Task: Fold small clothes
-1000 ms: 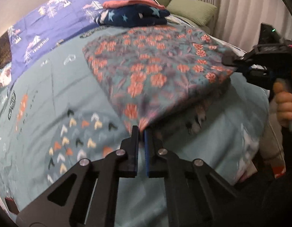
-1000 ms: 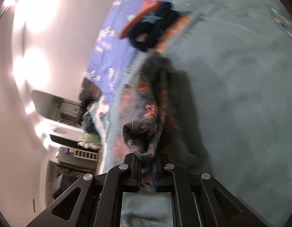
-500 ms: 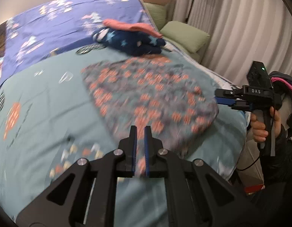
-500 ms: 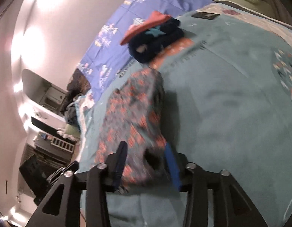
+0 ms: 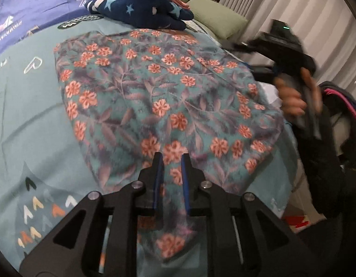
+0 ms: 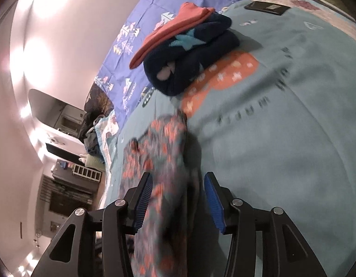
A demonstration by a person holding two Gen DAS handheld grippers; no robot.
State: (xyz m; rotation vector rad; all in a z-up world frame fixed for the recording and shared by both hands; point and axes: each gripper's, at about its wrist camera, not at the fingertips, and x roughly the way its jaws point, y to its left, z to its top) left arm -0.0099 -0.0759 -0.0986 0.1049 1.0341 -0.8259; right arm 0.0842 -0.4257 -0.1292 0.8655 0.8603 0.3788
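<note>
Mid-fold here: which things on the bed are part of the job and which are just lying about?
In the job:
- floral garment, spread flat on the teal bedspread
- left gripper and right gripper, both open over it
- navy star garment and the coral piece on it, apparently folded

Lying about:
- green pillow
- dark flat object

No readable text from where I hold the grippers.
Dark lettering printed on my teal bedspread [image 6: 281, 138] is too blurred to make out.
</note>
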